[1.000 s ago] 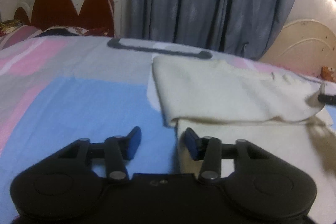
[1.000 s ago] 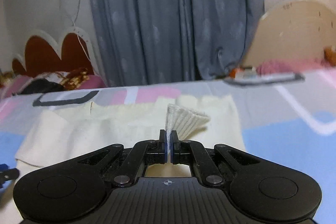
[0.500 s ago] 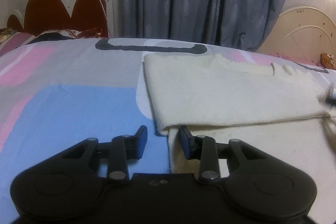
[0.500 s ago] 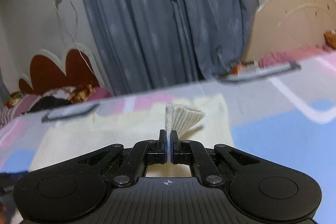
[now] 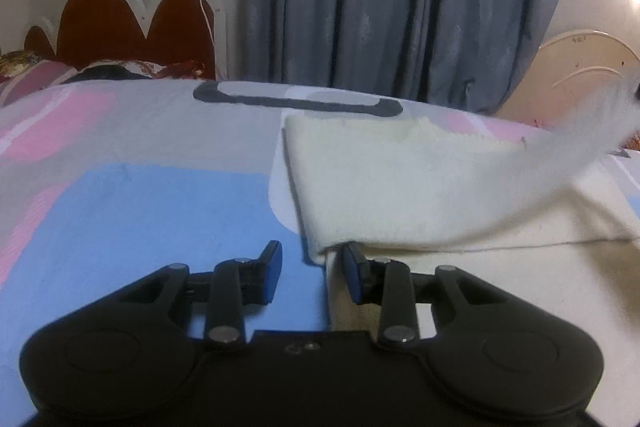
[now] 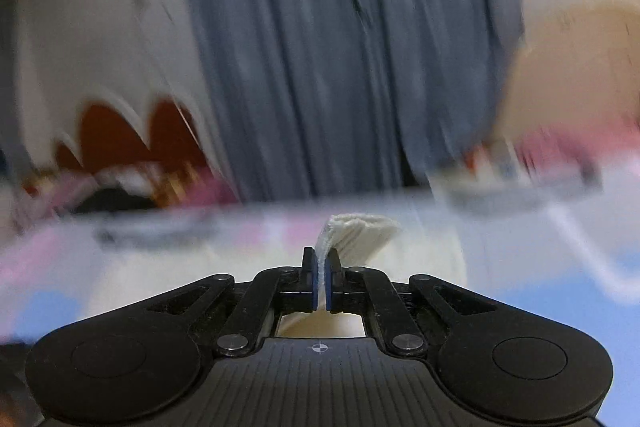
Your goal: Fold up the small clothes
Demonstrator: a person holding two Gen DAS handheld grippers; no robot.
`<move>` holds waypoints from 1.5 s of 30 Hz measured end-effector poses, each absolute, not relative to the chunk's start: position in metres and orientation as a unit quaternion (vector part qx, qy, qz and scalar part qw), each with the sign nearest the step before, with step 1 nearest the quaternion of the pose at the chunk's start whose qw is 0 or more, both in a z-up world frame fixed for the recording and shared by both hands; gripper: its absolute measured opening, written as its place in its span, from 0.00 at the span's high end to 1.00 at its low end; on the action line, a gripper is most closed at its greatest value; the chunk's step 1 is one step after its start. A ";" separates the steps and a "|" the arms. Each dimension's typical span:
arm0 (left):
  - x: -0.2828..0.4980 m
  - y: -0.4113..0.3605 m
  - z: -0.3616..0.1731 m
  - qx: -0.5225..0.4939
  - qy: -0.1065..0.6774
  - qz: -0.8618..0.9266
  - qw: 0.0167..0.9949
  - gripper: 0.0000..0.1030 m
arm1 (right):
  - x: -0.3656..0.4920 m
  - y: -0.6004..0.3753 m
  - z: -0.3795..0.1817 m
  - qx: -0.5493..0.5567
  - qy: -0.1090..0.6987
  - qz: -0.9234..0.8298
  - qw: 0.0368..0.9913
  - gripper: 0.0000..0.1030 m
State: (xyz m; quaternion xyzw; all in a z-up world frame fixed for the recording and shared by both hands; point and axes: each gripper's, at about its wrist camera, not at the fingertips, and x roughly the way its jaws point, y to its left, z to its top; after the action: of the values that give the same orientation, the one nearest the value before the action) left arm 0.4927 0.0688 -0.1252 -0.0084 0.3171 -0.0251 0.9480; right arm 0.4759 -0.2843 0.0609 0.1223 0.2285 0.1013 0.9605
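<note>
On the patterned bedsheet [image 5: 140, 211] the cream knit garment [image 5: 400, 187] lies crosswise, its near-left corner between the parted, non-gripping fingers of the left gripper [image 5: 312, 271], while the right gripper [image 6: 321, 281] pinches its ribbed cuff [image 6: 360, 231] aloft at the far right end.

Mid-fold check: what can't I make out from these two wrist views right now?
- Right wrist view: bedspread and most of the cream garment smeared by motion blur; only the ribbed edge pinched in the right gripper is sharp.
- Left wrist view: garment's lifted corner blurred, cut off by the right edge.
- Left gripper: its body hides the cloth underneath.
</note>
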 end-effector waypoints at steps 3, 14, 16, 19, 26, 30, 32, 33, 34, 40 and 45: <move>0.495 0.066 -0.125 0.001 0.321 -0.027 0.947 0.68 | 0.471 -0.291 0.043 0.113 0.239 0.080 0.961 0.98; 0.485 0.064 -0.109 0.030 0.326 -0.019 0.945 0.62 | 0.472 -0.311 -0.031 0.136 0.370 0.033 0.918 0.97; 0.472 0.064 -0.086 0.019 0.275 -0.042 0.960 0.49 | 0.459 -0.327 -0.012 0.142 0.341 -0.002 0.929 0.97; 0.490 0.041 -0.078 0.031 0.274 -0.072 0.958 0.40 | 0.458 -0.326 0.000 0.148 0.322 0.013 0.935 0.97; 0.513 0.023 -0.120 0.053 0.335 -0.117 0.934 0.40 | 0.470 -0.293 -0.026 0.064 0.408 0.020 0.910 0.98; 0.512 0.022 -0.108 0.054 0.314 -0.116 0.941 0.42 | 0.455 -0.293 -0.025 0.045 0.407 0.033 0.912 0.97; 0.522 0.020 -0.101 0.047 0.296 -0.117 0.947 0.40 | 0.464 -0.305 -0.021 0.085 0.378 0.029 0.921 0.97; 0.532 0.017 -0.099 0.045 0.295 -0.113 0.948 0.41 | 0.473 -0.304 -0.017 0.093 0.365 0.026 0.926 0.97; 0.543 0.013 -0.098 0.047 0.293 -0.115 0.948 0.40 | 0.481 -0.300 -0.014 0.097 0.356 0.024 0.929 0.97; 0.599 0.013 -0.116 0.047 0.318 -0.090 0.943 0.32 | 0.539 -0.260 -0.021 0.108 0.340 0.104 0.928 0.97; 0.604 0.050 -0.123 -0.007 0.321 -0.074 0.944 0.32 | 0.548 -0.275 -0.051 0.137 0.357 0.110 0.917 0.98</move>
State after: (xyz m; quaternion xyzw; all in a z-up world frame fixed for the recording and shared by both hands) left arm 0.6035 0.0498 -0.1235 -0.0069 0.3213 -0.0735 0.9441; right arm 0.5478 -0.2751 -0.0507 0.1374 0.3567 0.1102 0.9175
